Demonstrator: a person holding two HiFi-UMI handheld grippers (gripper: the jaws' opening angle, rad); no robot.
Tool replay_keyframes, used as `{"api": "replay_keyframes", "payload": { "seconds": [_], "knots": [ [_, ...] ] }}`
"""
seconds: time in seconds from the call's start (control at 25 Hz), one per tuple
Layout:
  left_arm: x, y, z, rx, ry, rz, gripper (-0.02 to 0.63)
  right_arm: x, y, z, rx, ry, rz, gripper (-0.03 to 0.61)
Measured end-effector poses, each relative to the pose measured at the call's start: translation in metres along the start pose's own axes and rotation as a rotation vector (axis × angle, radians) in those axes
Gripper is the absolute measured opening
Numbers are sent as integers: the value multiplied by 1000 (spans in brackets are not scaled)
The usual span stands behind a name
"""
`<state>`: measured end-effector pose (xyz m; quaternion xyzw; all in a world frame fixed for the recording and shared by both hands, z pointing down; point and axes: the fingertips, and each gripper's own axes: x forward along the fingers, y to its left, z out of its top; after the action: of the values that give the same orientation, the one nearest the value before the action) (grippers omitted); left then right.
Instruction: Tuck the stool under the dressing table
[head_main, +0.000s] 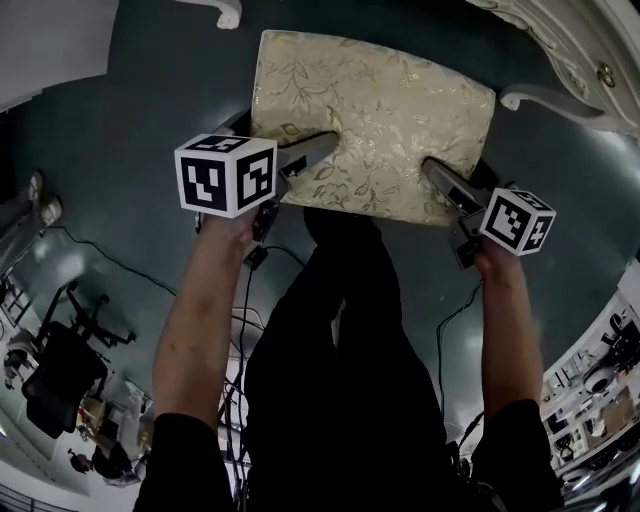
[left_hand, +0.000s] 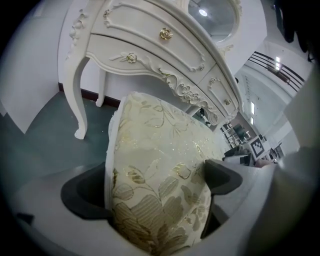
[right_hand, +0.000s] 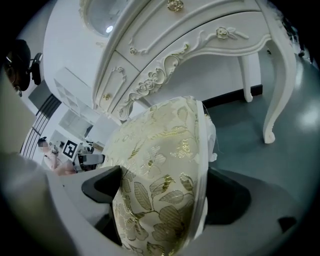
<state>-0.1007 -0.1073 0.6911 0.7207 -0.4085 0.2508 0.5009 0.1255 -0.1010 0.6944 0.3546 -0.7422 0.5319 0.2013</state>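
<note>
The stool (head_main: 375, 120) has a cream cushion with a gold leaf pattern and sits on the dark floor in front of me. My left gripper (head_main: 318, 150) is shut on the cushion's near left edge (left_hand: 155, 195). On the near right edge (right_hand: 160, 200), my right gripper (head_main: 440, 178) is shut on the cushion too. The white carved dressing table (head_main: 565, 50) stands at the upper right of the head view; its drawers (left_hand: 150, 47) and curved legs (right_hand: 277, 90) fill both gripper views just beyond the stool.
A white table leg foot (head_main: 228, 14) rests on the floor at the top. Black cables (head_main: 120, 265) trail over the grey-green floor by my legs. Chairs and equipment (head_main: 60, 375) crowd the lower left, shelving (head_main: 600, 385) the lower right.
</note>
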Motion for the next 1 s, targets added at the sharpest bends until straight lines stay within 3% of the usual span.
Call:
{"api": "replay_keyframes", "payload": {
  "seconds": [0.24,0.4,0.6,0.76,1.0],
  "knots": [
    [6,0,8,43,2,-30,589,-3,-3,0,16,-60,-26,497],
    [5,2,5,33,11,-50,589,-4,2,-4,28,-84,-44,497],
    [8,3,5,11,-51,-54,589,-3,0,5,-23,-92,-43,497],
    [5,6,-7,-16,-28,-31,589,0,-1,-3,-3,-74,-29,497],
    [-13,-13,-15,30,-61,-65,589,-25,14,-17,-12,-151,-43,497]
  ]
}}
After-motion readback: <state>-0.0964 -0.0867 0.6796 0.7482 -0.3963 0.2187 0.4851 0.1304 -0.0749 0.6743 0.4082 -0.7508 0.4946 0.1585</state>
